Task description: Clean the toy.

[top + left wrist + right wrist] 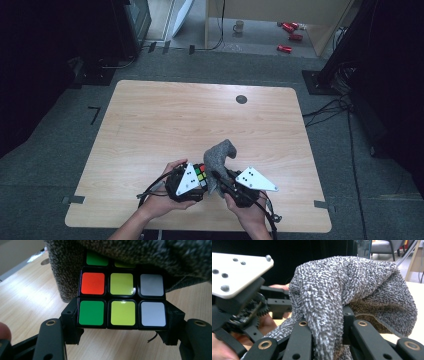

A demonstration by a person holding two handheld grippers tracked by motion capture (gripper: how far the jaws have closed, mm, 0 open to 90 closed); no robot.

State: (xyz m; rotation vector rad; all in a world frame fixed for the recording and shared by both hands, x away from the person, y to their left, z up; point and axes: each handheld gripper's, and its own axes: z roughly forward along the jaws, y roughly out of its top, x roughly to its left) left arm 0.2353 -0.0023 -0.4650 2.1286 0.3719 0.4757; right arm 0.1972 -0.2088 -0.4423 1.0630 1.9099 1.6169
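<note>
Cloth (220, 152) peaks upward (cube (201, 174) beneath).

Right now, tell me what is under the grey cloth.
The grey cloth drapes over the top of the puzzle cube; two rows of the cube's facing side show below its edge. The top row and upper face are mostly covered.

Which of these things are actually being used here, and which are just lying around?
In use: puzzle cube held in the left gripper; grey cloth pinched in the right gripper, draped over the cube.

Lying about: red cans and a mug on the floor beyond the table.
</note>
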